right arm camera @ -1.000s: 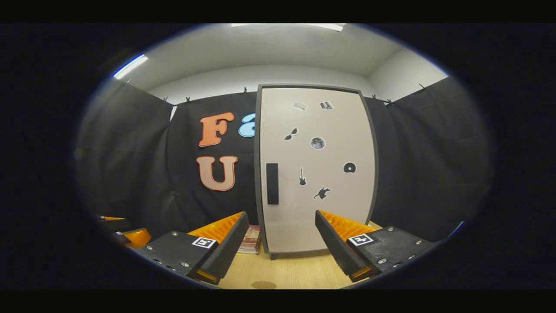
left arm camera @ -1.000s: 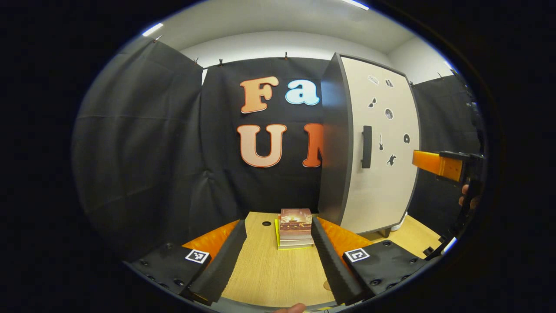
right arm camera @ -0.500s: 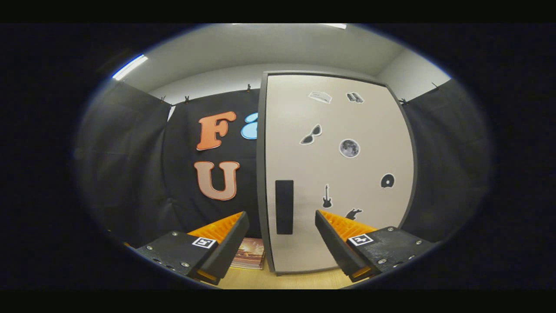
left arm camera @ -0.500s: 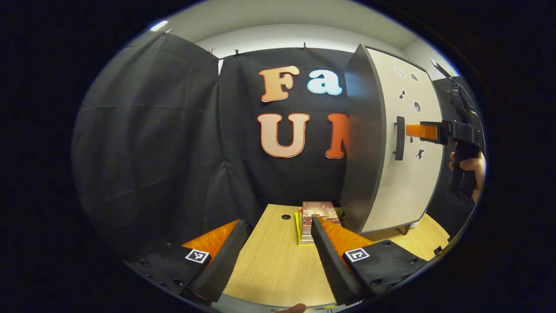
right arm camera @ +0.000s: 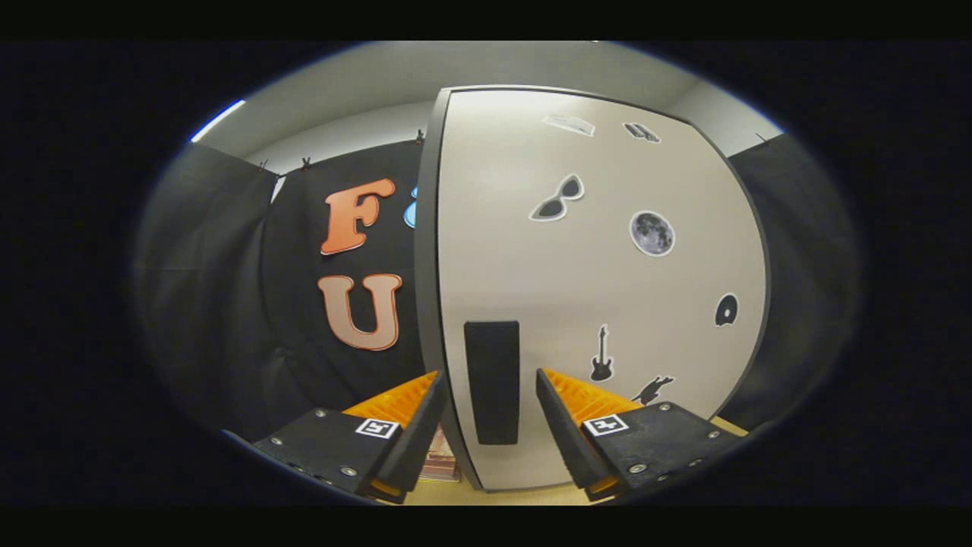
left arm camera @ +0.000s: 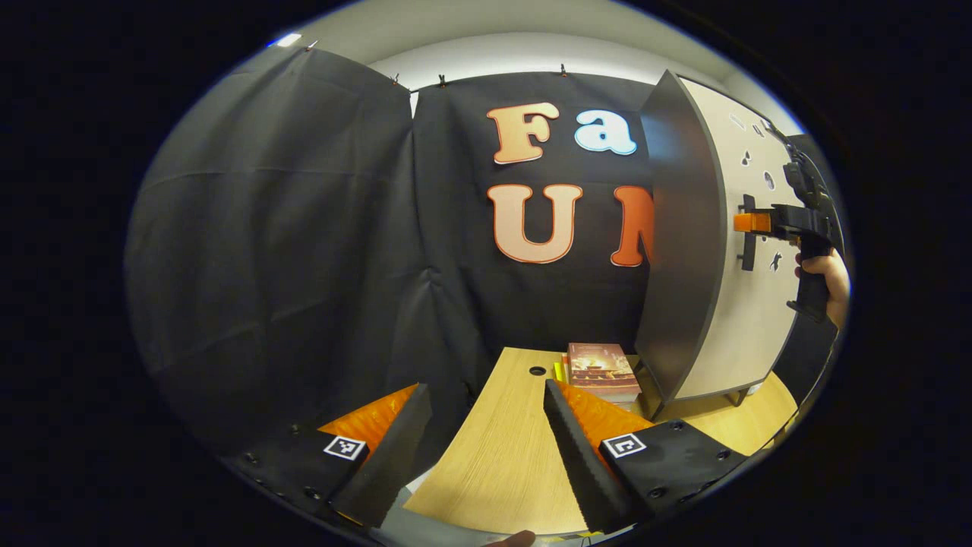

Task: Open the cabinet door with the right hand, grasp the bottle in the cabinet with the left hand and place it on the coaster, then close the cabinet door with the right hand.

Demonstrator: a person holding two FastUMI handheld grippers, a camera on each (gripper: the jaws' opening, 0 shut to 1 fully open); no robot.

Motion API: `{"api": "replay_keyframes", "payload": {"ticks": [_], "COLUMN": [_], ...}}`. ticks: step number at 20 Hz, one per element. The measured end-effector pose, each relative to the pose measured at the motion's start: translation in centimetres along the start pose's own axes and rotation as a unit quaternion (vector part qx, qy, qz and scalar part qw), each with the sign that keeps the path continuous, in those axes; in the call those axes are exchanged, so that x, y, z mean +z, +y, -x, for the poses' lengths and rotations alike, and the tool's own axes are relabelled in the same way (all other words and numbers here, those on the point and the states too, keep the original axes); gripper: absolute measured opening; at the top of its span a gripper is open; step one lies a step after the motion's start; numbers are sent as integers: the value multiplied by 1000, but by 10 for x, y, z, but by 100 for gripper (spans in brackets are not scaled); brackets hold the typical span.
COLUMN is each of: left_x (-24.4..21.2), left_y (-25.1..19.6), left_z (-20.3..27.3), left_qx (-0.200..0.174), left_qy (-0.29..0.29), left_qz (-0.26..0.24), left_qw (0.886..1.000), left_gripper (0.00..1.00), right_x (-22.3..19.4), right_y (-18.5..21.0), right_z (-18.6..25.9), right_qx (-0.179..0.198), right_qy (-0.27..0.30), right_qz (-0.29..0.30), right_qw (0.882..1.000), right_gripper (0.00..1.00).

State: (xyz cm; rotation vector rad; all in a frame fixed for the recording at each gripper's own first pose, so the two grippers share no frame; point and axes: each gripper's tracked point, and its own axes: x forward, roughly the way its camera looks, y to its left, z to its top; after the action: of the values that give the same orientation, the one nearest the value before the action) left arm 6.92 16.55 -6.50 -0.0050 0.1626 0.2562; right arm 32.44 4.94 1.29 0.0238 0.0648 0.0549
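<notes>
My right tool [right arm camera: 486, 418] is spread around the door handle [right arm camera: 492, 380] to pull; left tool [left arm camera: 482, 448] waits apart.

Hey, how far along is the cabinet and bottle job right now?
Nothing is finished: the cabinet door is shut. In hand: the right gripper has its open jaws either side of the door handle. Left: opening, bottle to coaster, closing. The left gripper waits open over the table.
</notes>
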Motion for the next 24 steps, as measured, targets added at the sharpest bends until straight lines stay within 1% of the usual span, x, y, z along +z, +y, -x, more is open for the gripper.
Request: {"api": "replay_keyframes", "payload": {"ticks": [1,2,3,4,10,11,13,14,16,17,20,21,23,24], "left_x": [-2,-3,-4,-5,-5,-5,-4,-4,-4,-5,-7,-8,-8,-7], "left_y": [3,6,8,9,2,0,-4,-7,-12,-16,-27,-32,-44,-49], "left_z": [-1,-2,-1,0,10,12,21,23,29,36,49,54,62,67], "left_qx": [1,3,5,5,-2,-4,-7,-9,-13,-15,-21,-23,-30,-32], "left_qy": [1,2,2,3,2,0,-4,-4,-4,-4,-6,-6,-7,-8], "left_qz": [-1,-2,-2,-3,-2,-2,-3,-4,-7,-8,-15,-16,-20,-22], "left_qw": [1000,1000,1000,1000,1000,1000,1000,1000,1000,1000,1000,1000,999,999], "left_gripper": [98,98,98,98,98,99,98,98,97,98,98,98,98,98], "right_x": [-2,-3,-3,-4,-3,-3,-2,-2,4,7,2,1,2,2], "right_y": [-3,0,0,0,0,-1,-1,-2,-2,-1,-7,-11,-20,-25], "right_z": [-4,-4,-5,-5,3,5,11,15,27,34,57,65,81,88], "right_qx": [-6,-3,-5,-5,2,3,4,4,6,8,10,7,11,11], "right_qy": [1,3,3,3,12,13,13,13,13,13,12,10,1,-1], "right_qz": [1,-2,-6,-6,-8,-10,-16,-18,-19,-22,-27,-27,-30,-32], "right_qw": [1000,1000,1000,1000,1000,1000,1000,1000,1000,1000,1000,1000,999,999], "right_gripper": [64,57,42,37,31,31,24,28,29,24,24,20,20,23]}}
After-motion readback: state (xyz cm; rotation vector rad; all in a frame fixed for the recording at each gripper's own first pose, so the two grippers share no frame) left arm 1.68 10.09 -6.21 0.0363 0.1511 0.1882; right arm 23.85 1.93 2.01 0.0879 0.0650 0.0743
